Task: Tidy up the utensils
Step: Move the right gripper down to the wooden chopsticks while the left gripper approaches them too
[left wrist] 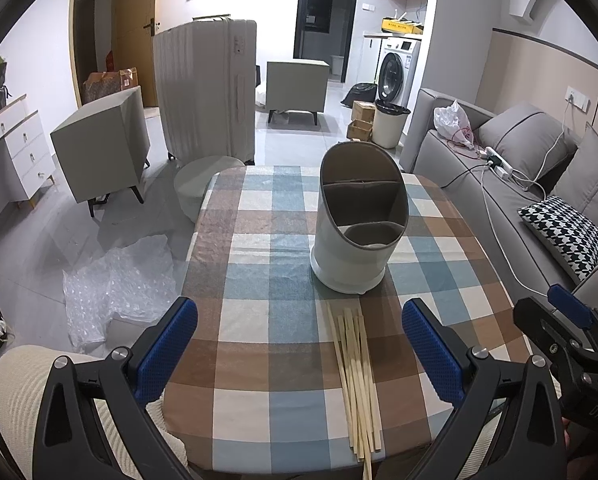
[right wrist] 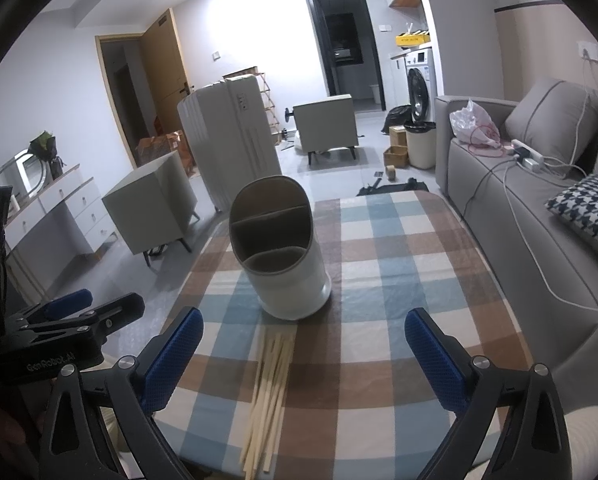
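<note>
One white utensil holder (left wrist: 355, 232), three compartments, frame centre; chopstick bundle (left wrist: 357, 376) below it, count unclear; left gripper (left wrist: 299, 354) and right gripper (right wrist: 303, 356) both released, empty.

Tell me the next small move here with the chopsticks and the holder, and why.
Probably lower the right gripper onto the chopsticks and close on the bundle. Both grippers, the left gripper included, hang empty with jaws wide open, the chopsticks lie loose on the checked tablecloth just short of the utensil holder, and its compartments look empty.

Holder (left wrist: 357, 232) upright on table (left wrist: 259, 360); chopsticks (left wrist: 357, 376) bundled just before it; sofa (left wrist: 519, 208) right.
</note>
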A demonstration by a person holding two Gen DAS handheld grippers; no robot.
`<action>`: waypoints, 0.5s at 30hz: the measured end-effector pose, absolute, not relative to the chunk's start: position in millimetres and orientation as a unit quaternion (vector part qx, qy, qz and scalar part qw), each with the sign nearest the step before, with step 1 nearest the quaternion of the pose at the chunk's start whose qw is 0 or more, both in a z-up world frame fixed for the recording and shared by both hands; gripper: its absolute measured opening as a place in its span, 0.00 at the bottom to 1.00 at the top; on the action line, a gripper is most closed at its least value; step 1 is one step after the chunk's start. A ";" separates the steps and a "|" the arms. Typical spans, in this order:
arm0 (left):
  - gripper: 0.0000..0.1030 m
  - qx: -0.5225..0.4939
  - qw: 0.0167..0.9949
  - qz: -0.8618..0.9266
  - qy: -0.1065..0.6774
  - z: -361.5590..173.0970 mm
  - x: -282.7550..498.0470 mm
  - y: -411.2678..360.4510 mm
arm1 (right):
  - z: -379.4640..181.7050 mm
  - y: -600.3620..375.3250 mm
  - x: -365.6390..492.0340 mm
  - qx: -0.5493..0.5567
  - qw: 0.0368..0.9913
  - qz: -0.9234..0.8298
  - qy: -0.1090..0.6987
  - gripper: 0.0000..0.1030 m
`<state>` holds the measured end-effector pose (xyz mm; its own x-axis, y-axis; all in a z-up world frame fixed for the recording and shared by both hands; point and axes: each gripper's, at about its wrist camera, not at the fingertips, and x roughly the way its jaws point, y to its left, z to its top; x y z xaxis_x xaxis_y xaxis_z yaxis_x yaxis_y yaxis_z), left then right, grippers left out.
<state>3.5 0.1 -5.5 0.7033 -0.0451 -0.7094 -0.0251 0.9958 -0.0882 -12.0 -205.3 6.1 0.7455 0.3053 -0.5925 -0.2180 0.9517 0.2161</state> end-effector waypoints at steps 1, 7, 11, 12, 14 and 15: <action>0.97 -0.047 0.921 -0.006 0.388 -6.9 5.1 0.5 | 5.0 -204.6 -10.8 0.067 0.930 0.143 0.331 0.95; 0.97 -0.068 0.913 0.007 0.403 -14.5 15.4 12.5 | -4.7 -201.9 0.6 0.066 0.922 0.146 0.352 0.90; 0.97 -0.093 0.898 0.027 0.429 -26.9 29.1 25.8 | -23.9 -200.1 19.1 0.071 0.902 0.151 0.398 0.82; 0.97 -0.100 0.894 0.029 0.435 -30.3 32.3 28.8 | -31.9 -198.4 25.8 0.070 0.894 0.150 0.417 0.78; 0.97 -0.109 0.887 0.029 0.448 -36.0 36.9 33.4 | -49.5 -195.6 38.0 0.069 0.877 0.149 0.452 0.69; 0.97 -0.114 0.882 0.029 0.456 -39.4 40.2 35.0 | -60.1 -194.6 45.1 0.073 0.865 0.149 0.474 0.67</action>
<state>40.2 35.0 -39.4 0.5831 -0.0537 -0.8106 -0.1544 0.9723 -0.1755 45.1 -194.6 -60.1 0.5063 0.3272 -0.7979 -0.1882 0.9448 0.2680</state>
